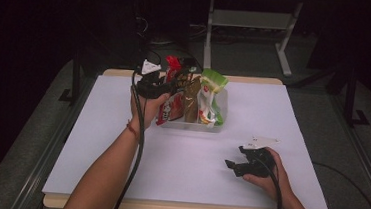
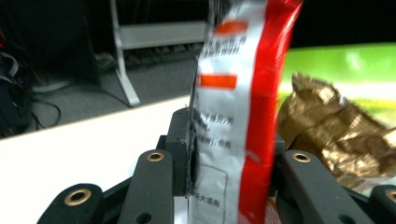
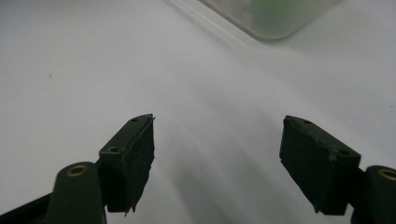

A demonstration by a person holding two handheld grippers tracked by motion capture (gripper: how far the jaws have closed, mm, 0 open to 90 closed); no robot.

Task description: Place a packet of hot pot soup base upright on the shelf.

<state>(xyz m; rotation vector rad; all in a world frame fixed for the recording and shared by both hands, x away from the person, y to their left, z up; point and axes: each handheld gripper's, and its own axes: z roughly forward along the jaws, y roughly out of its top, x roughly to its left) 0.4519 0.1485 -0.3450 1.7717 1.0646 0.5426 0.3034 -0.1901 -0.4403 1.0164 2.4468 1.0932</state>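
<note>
A red and silver snack packet stands upright at the left end of a clear plastic bin. Beside it in the bin are a gold packet and a green packet. My left gripper reaches level into the top of the red and silver packet. The packet stands loosely between the parted jaws, its printed face turned toward the camera, with the gold packet behind it. My right gripper rests low over the white table near the front right, open with nothing between its pads.
The white table top lies around the bin, and a corner of the bin is ahead of the right gripper. Cables trail from both grippers toward the front edge. Dark floor and a white desk frame lie beyond the table.
</note>
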